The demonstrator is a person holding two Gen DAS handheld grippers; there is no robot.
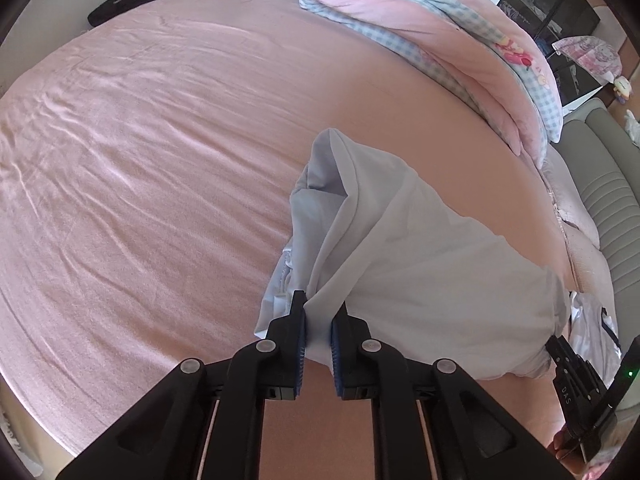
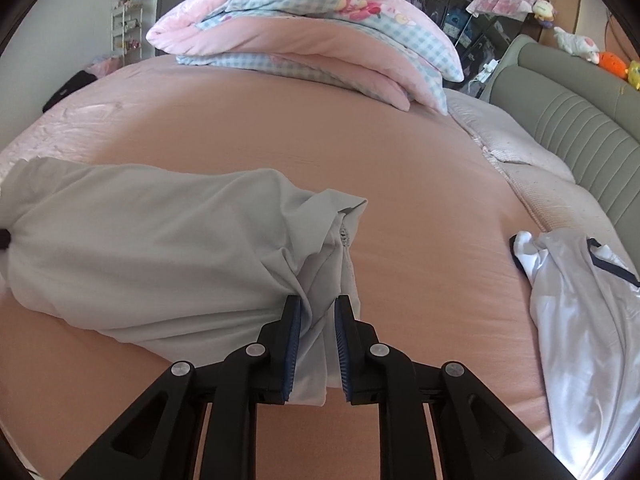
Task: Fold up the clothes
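Slippage is the main risk at this moment: the pale grey soft-fabric garment [image 2: 160, 248] is held only by thin bunched folds at its two ends, and a pull that stretches it too taut, or a lift that lets its weight hang, could draw either fold out from between the pads. Uneven height of the two hands would skew any crease; the loose layers near the right end could fall open. The left gripper [image 1: 319, 312] has its fingers nearly together, pinching a gathered fold at the garment's left end; the right gripper [image 2: 317, 312] is likewise narrowed on a wad of cloth at the right end, a hem tail hanging down between its pads. In the left wrist view the right gripper appears at the far right edge, at the cloth's other end. The garment spans the near part of the pink bedsheet [image 1: 140, 160], its long axis running left to right between the grippers; which end is collar or hem cannot be told. A white satin garment with dark trim [image 2: 580, 300] lies apart to the right; a folded pink-and-blue checked quilt [image 2: 312, 40] sits at the far side
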